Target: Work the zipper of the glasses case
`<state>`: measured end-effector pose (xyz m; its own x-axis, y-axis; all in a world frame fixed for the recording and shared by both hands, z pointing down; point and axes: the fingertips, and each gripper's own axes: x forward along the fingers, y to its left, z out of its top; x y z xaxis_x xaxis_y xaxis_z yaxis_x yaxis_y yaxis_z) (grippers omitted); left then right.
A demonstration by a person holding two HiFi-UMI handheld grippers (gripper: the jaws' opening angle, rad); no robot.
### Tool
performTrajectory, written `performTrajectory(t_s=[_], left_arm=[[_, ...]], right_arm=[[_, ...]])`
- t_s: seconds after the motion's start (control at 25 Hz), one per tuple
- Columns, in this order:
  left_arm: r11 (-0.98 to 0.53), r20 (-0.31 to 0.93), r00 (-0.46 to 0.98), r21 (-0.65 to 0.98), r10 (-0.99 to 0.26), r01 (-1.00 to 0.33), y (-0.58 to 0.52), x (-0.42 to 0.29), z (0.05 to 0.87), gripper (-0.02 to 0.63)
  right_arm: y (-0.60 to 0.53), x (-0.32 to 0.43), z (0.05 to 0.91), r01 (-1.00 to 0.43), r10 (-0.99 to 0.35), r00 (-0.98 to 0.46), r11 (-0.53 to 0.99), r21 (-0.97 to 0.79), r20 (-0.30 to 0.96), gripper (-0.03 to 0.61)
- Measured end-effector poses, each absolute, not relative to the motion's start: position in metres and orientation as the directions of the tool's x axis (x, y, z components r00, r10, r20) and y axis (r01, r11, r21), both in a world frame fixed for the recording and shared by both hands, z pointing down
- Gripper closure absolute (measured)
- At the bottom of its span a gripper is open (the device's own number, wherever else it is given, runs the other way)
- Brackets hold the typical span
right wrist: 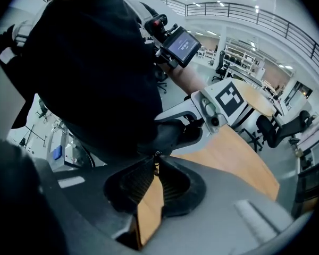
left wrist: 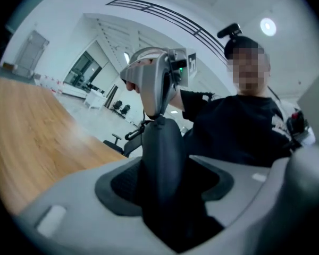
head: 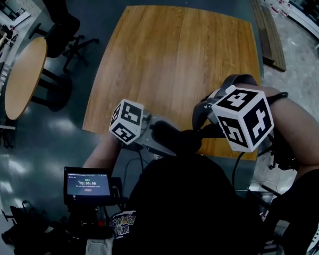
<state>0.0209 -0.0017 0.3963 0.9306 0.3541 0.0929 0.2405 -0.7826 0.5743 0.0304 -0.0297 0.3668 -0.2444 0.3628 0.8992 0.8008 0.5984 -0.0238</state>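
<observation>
Holding the glasses case [left wrist: 162, 147] off the surface, the left gripper [left wrist: 167, 182] has both pads clamped on its flanks. The dark, rounded case stands up between the jaws, far end pointing toward the right gripper [right wrist: 156, 170]. The right gripper's jaws are drawn nearly together, tips meeting on the small zipper pull [right wrist: 156, 160] at the end of the case. Lower down only a thin wedge of gap is left between them, with wood showing through. In the head view both grippers meet close in front of the person's chest, over the near edge of the wooden table [head: 175, 57], and the case shows as a dark lump between them. The left marker cube [head: 126, 121] sits to the case's left, the right marker cube [head: 243, 118] to its right and nearer the camera. The left gripper lies roughly level; the right one tips steeply down onto the case. The person wears a black shirt [left wrist: 239, 132]. A small screen [head: 87, 185] glows at lower left of the head view, just beside the left forearm. A round table [head: 24, 76] and an office chair [head: 61, 25] stand on the dark floor, well apart from the main table on its left. The zipper teeth are too dark to make out, so I cannot tell how far the case is zipped.
</observation>
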Motion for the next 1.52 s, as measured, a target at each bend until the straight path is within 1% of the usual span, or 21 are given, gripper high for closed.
performTrajectory(t_s=[0.12, 0.2, 0.4, 0.44, 0.48, 0.56, 0.72, 0.92, 1.16, 1.2, 1.32, 1.52], left_arm=[[-0.765, 0.061, 0.929, 0.589, 0.365, 0.262, -0.001, 0.022, 0.392, 0.345], [-0.746, 0.008, 0.937, 0.607, 0.35, 0.274, -0.003, 0.02, 0.385, 0.347], [-0.677, -0.2, 0.926, 0.636, 0.321, 0.372, 0.003, 0.016, 0.357, 0.347], [-0.66, -0.249, 0.918, 0.639, 0.309, 0.396, 0.003, 0.015, 0.351, 0.347], [-0.645, -0.297, 0.908, 0.64, 0.295, 0.418, 0.002, 0.013, 0.346, 0.346], [-0.633, -0.353, 0.893, 0.632, 0.279, 0.447, 0.002, 0.011, 0.338, 0.345], [-0.637, -0.345, 0.893, 0.626, 0.29, 0.449, 0.004, 0.009, 0.337, 0.346], [-0.646, -0.381, 0.891, 0.62, 0.248, 0.445, -0.009, 0.01, 0.327, 0.342], [-0.686, -0.355, 0.888, 0.569, 0.293, 0.454, -0.014, 0.027, 0.314, 0.31], [-0.692, -0.349, 0.89, 0.565, 0.293, 0.449, -0.018, 0.028, 0.311, 0.305], [-0.718, -0.309, 0.911, 0.565, 0.273, 0.407, -0.029, 0.028, 0.313, 0.322], [-0.746, -0.268, 0.935, 0.567, 0.233, 0.349, -0.034, 0.026, 0.325, 0.336]], right_arm=[[-0.031, 0.029, 0.363, 0.788, 0.37, -0.255, 0.615, -0.03, 0.894, 0.546], [-0.035, 0.024, 0.357, 0.768, 0.364, -0.307, 0.64, 0.003, 0.88, 0.548], [-0.036, 0.013, 0.33, 0.667, 0.408, -0.528, 0.742, 0.067, 0.745, 0.551], [-0.038, 0.01, 0.324, 0.642, 0.394, -0.578, 0.76, 0.1, 0.714, 0.552], [-0.041, 0.007, 0.32, 0.613, 0.366, -0.629, 0.776, 0.149, 0.686, 0.575], [-0.043, 0.001, 0.314, 0.565, 0.299, -0.705, 0.785, 0.254, 0.643, 0.572], [-0.043, -0.004, 0.313, 0.525, 0.243, -0.755, 0.781, 0.338, 0.61, 0.572], [-0.061, -0.007, 0.303, 0.428, 0.149, -0.821, 0.8, 0.42, 0.551, 0.574], [-0.071, -0.011, 0.308, 0.37, 0.07, -0.843, 0.794, 0.482, 0.533, 0.574], [-0.074, -0.013, 0.308, 0.365, 0.052, -0.844, 0.786, 0.499, 0.535, 0.574], [-0.08, -0.023, 0.311, 0.366, -0.009, -0.836, 0.736, 0.569, 0.549, 0.574], [-0.079, -0.022, 0.32, 0.423, -0.089, -0.807, 0.602, 0.677, 0.584, 0.575]])
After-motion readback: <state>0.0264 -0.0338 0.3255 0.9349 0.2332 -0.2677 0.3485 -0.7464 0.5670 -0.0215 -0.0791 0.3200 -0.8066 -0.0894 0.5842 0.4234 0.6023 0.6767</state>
